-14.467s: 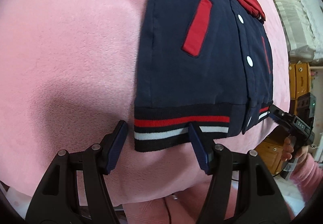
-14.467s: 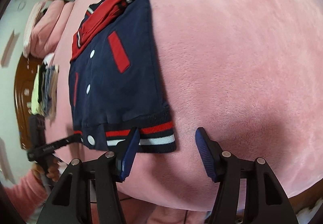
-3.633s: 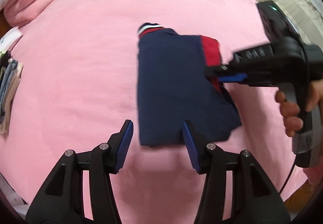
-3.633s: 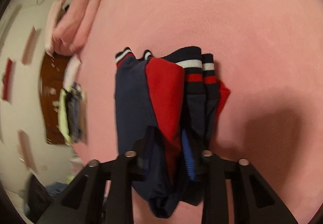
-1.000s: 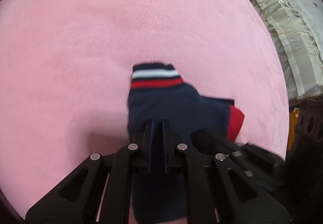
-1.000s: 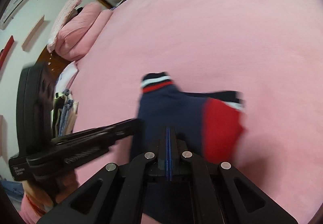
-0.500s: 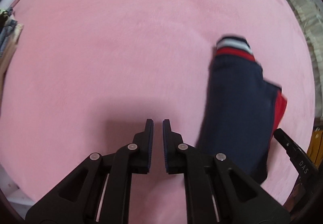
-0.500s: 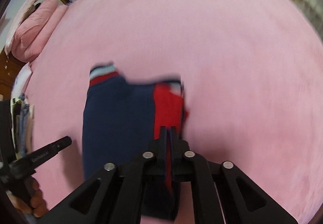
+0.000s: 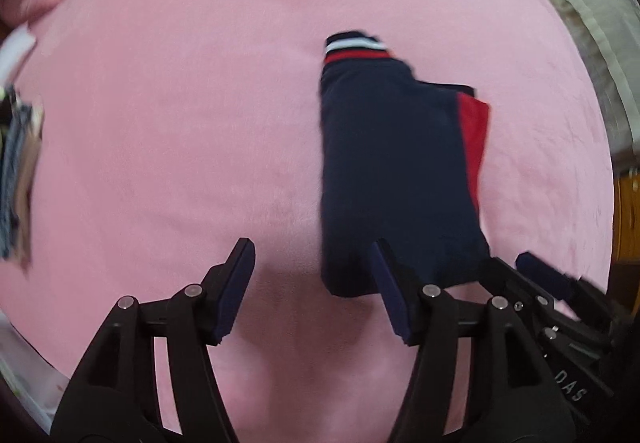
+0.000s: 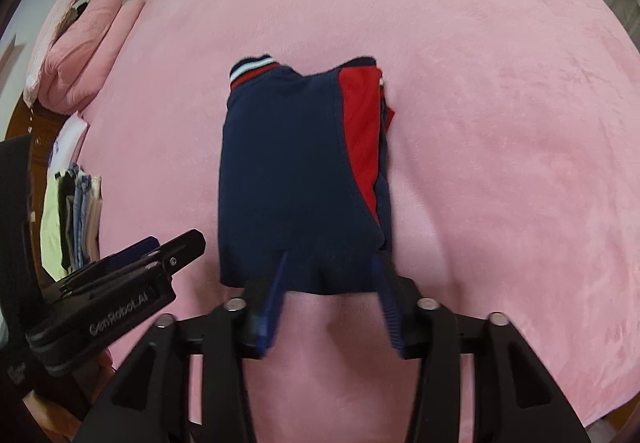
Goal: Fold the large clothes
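Clothes stack (image 10: 74, 219) beside pillows (image 10: 80, 55), pink blanket (image 10: 500, 123)

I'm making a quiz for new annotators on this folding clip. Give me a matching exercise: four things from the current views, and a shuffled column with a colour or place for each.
Things:
1. folded jacket
2. blanket
3. striped cuff
4. stack of clothes

Descriptions:
A. pink, covers the whole bed
B. at the bed's left edge in the right wrist view
C. navy with a red panel, lying flat
D. white and red bands, at the jacket's far corner

Pairs: 1-C, 2-A, 3-D, 4-B
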`<act>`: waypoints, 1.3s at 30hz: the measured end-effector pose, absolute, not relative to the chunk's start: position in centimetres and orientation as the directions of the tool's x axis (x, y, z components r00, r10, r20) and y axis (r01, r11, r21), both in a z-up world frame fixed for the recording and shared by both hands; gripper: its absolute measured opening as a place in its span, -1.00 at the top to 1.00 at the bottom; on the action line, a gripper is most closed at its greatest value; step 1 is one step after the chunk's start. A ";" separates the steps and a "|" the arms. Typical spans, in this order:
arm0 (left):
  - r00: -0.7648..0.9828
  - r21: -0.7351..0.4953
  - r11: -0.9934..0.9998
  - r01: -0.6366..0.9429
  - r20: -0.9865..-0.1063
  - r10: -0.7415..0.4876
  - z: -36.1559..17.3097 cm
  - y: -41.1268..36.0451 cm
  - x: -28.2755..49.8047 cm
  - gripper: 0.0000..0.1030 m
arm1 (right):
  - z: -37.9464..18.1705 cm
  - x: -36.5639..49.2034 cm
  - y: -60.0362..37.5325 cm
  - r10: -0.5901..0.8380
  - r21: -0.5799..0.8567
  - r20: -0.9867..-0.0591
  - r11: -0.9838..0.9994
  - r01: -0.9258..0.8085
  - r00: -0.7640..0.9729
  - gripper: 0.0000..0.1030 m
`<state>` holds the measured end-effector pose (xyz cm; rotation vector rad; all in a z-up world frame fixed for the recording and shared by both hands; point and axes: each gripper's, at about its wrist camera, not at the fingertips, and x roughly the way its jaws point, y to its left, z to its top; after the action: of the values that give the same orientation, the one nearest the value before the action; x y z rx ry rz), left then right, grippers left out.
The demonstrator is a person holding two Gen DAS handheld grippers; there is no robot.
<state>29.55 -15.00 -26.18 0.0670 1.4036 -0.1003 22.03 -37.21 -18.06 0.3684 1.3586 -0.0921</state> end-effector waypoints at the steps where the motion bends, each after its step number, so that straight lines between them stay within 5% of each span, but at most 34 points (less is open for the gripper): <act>1: 0.168 -0.007 0.992 0.124 -0.985 -0.028 -25.7 -15.3 29.1 -0.19 | -17.1 21.7 -37.6 0.150 0.209 -0.964 0.938 0.275 0.220 -0.18; 11: 0.196 -0.019 0.985 0.170 -0.979 -0.053 -23.4 -15.8 27.7 -0.34 | -15.2 24.1 -37.4 0.133 0.189 -0.966 0.948 0.256 0.221 -0.36; 24: 0.141 -0.190 0.978 0.083 -0.969 -0.200 -28.1 -13.9 30.1 -0.34 | -20.0 25.9 -39.0 0.187 0.232 -0.967 0.928 0.291 0.173 -0.36; 39: -0.028 -0.514 0.858 -0.013 -0.857 -0.514 -36.6 -11.0 34.9 -0.33 | -29.9 28.7 -44.7 0.545 0.578 -0.815 0.733 0.358 0.199 -0.36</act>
<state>34.91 -11.02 -36.61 -0.4296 1.5595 -0.4209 28.66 -44.67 -29.85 0.8037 1.4093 0.1523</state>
